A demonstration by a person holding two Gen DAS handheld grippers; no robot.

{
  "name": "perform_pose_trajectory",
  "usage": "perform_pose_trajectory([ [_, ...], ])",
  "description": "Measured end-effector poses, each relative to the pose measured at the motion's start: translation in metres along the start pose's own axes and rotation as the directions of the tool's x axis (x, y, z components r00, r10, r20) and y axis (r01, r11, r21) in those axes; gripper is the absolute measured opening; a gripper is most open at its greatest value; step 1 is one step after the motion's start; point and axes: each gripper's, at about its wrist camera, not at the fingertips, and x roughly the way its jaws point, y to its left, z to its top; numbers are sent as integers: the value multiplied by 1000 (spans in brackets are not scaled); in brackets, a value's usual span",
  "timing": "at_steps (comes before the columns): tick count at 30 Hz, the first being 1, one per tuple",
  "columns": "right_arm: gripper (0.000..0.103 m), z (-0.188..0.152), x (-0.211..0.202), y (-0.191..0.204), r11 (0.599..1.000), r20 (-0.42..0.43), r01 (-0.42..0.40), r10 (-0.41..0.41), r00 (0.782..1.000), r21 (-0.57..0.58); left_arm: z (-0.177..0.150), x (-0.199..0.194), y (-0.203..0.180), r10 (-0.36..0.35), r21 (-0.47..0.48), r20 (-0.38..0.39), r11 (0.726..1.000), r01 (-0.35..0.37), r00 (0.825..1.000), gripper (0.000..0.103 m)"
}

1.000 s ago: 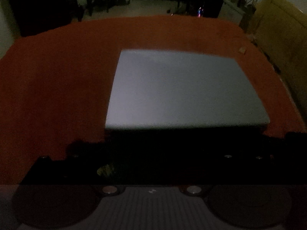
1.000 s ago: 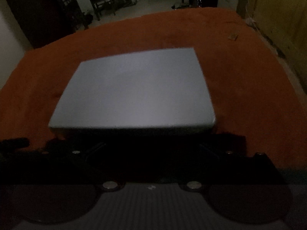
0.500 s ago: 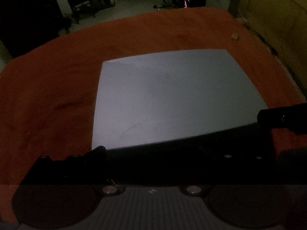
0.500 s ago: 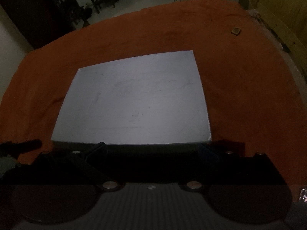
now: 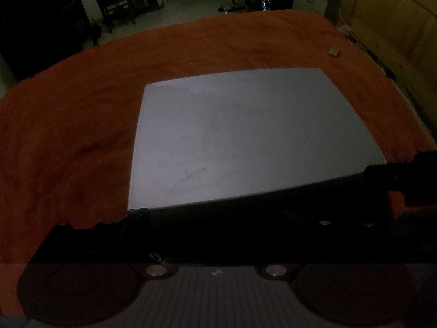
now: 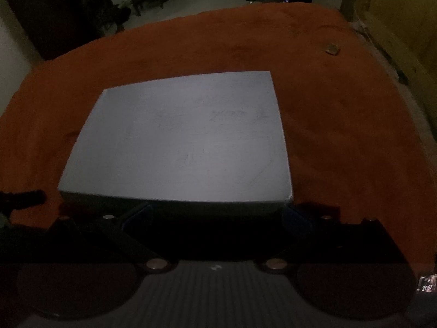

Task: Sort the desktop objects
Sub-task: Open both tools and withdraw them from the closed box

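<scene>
A flat grey box [image 5: 245,136] lies on an orange-red cloth [image 5: 68,136] in dim light. Faint scuffs mark its top. My left gripper [image 5: 218,214] is open, its dark fingers spread just short of the box's near edge and nothing between them. In the right wrist view the same grey box [image 6: 185,136] sits straight ahead. My right gripper [image 6: 215,211] is also open, with one finger by the box's near right corner. Each gripper shows as a dark shape at the side of the other's view. A small tan block [image 5: 333,52] lies on the cloth far right.
The orange-red cloth [image 6: 355,136] covers the whole surface and falls away at its far edge. A yellowish wooden panel [image 5: 396,27] stands along the right side. Dark chairs [image 5: 120,2] and floor lie beyond. The small tan block [image 6: 332,48] sits near the right edge.
Both cameras have steadied and drawn closer to the box's near edge. The right gripper has come into the right side of the left wrist view. The box has not moved.
</scene>
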Motion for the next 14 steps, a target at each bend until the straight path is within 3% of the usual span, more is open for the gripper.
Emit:
perform_pose_trajectory([
  [3,103,-7,4,4,999,18,37,-37,999,-33,0,1,5,-4,-25,4,1000,5,1000,102],
  [14,103,-15,14,10,999,-11,6,-6,1000,-53,-6,5,5,-28,-56,5,998,29,1000,102],
])
